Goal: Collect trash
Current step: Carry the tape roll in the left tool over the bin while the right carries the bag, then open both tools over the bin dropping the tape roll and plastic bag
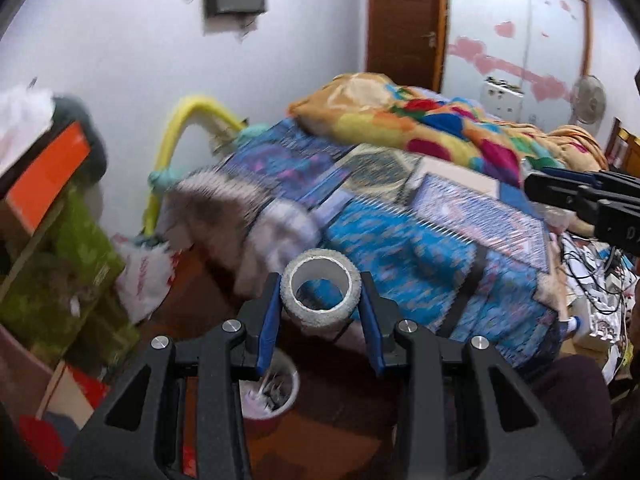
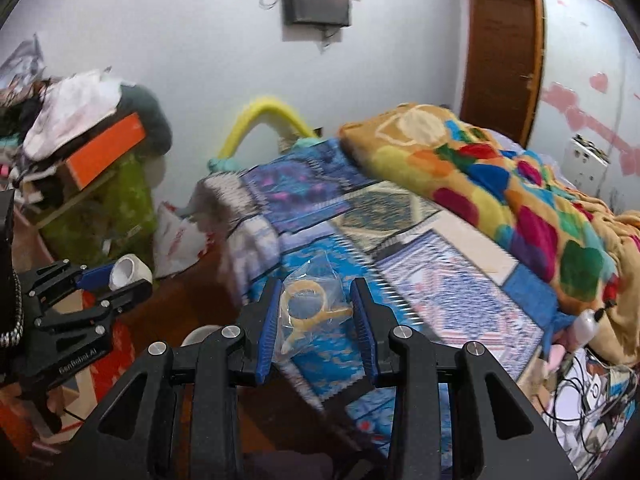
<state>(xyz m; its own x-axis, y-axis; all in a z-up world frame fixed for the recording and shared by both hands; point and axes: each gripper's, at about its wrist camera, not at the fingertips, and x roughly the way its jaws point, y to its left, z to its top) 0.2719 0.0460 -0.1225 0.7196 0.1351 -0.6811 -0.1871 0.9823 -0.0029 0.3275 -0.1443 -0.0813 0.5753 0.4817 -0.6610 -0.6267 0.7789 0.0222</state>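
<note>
The left claw [image 1: 320, 300] is clamped partway closed on a short grey-white cardboard roll [image 1: 320, 292], its blue pads pressing the roll's two sides and its hollow end facing the camera. Below it, at about 6 o'clock in the left wrist view, a red cup [image 1: 276, 396] stands on the brown floor [image 1: 328, 432]. The right claw [image 2: 316, 304] grips a crumpled clear plastic wrapper [image 2: 310, 300] with a pale yellow ring-shaped piece inside; the wrapper fills the gap between the pads. Both claws hang over the near edge of a bed covered by a blue patterned spread [image 1: 400, 240], with a bright multicoloured blanket [image 2: 500, 184] heaped at 2 o'clock. In the right wrist view the left claw and its roll show at 9 o'clock, just beside a green box [image 2: 108, 208] topped by an orange one [image 2: 106, 156]. Both views are smeared with motion blur.
</note>
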